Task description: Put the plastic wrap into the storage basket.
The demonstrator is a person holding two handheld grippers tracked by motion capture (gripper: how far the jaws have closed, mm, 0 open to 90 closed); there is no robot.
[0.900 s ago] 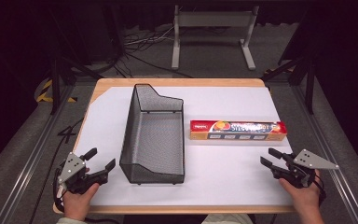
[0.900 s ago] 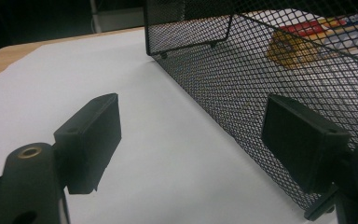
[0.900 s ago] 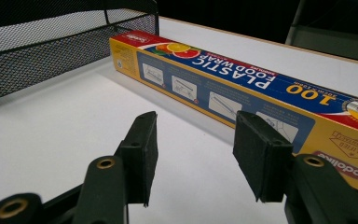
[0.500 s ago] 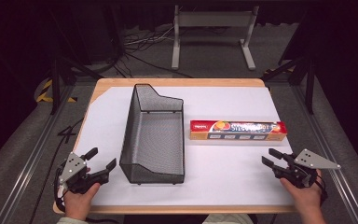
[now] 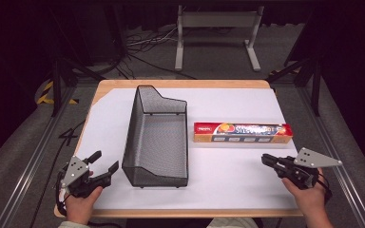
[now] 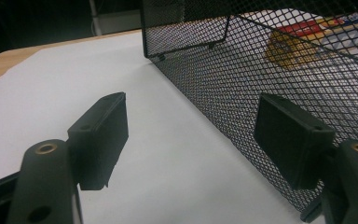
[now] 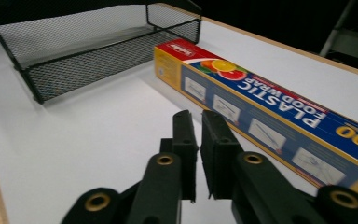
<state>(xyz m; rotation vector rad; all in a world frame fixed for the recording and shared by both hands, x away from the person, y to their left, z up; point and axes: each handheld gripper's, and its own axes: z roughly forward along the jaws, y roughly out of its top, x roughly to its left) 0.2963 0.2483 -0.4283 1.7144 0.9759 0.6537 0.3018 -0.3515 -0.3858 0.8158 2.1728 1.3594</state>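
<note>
Well, here is what I can see from where I stand.

Table: a white sheet covers the table (image 5: pixel 237 185), and the wood peeks out at the edges.
Basket: a black wire basket (image 5: pixel 158 137) sits in the middle of the table. Nothing is in it.
Box: a long box of plastic food wrap (image 5: pixel 242 132) lies flat just beside the basket, on its right side. They do not touch.
Left gripper: the left gripper (image 5: pixel 105 165) is near the front left corner of the basket. Its jaws are wide apart and hold nothing.
Right gripper: the right gripper (image 5: pixel 265 158) is near the box, on the side closer to the person. Its jaws are almost together, with a thin gap, and hold nothing.
What changed: almost nothing. Basket and box lie just where they were a moment ago, and both hands have barely moved.
What that means: I think no job has begun yet. My guess is the box may go into the basket.
</note>
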